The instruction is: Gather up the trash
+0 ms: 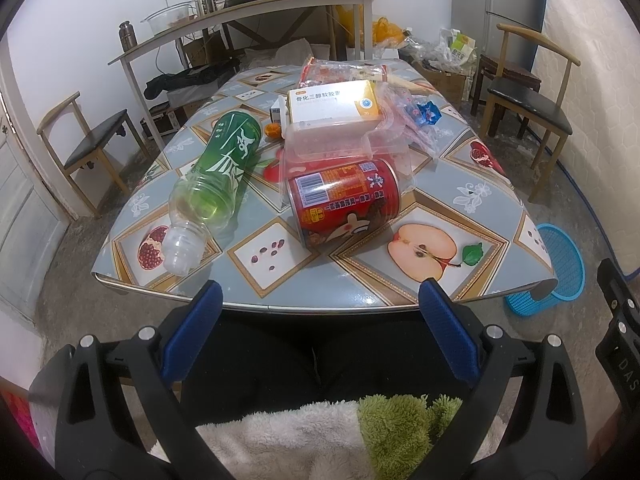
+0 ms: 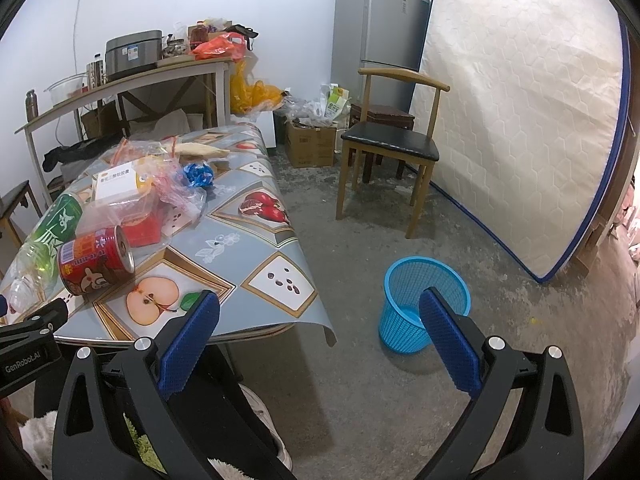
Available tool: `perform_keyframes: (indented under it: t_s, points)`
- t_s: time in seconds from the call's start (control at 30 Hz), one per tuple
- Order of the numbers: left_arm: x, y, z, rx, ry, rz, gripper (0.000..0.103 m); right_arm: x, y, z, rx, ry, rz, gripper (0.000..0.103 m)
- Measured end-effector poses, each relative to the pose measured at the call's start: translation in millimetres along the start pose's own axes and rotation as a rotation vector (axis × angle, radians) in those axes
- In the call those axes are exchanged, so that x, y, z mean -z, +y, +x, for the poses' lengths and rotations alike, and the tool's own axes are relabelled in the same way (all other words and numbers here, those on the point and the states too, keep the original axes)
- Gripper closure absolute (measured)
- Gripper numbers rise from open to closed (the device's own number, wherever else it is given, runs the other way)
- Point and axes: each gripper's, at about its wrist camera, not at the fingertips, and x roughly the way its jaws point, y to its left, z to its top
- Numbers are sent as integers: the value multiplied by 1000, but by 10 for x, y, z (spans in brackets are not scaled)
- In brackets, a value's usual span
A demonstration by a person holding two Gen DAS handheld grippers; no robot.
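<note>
1. Left wrist view: the left gripper (image 1: 318, 300) is hanging wide open, holding nothing, just short of the table (image 1: 320, 300) edge. Ahead of its fingers the red can (image 1: 344, 204) and green bottle (image 1: 216, 184) are lying on their sides (the medicine box (image 1: 334, 106) sits beyond).

2. Right wrist view: the right gripper (image 2: 320, 308) is also gaping empty, pointing over bare floor (image 2: 400, 400). The blue basket (image 2: 416, 300) is standing just ahead of its right finger; the table corner is hanging by the left one.
</note>
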Motion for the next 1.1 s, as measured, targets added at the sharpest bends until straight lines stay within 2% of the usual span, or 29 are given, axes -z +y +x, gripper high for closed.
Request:
perform_keyframes:
  t_s: [1.1]
  points:
    - [-1, -4, -15, -2, 5, 2, 9, 37, -42, 69, 2, 16, 12, 6]
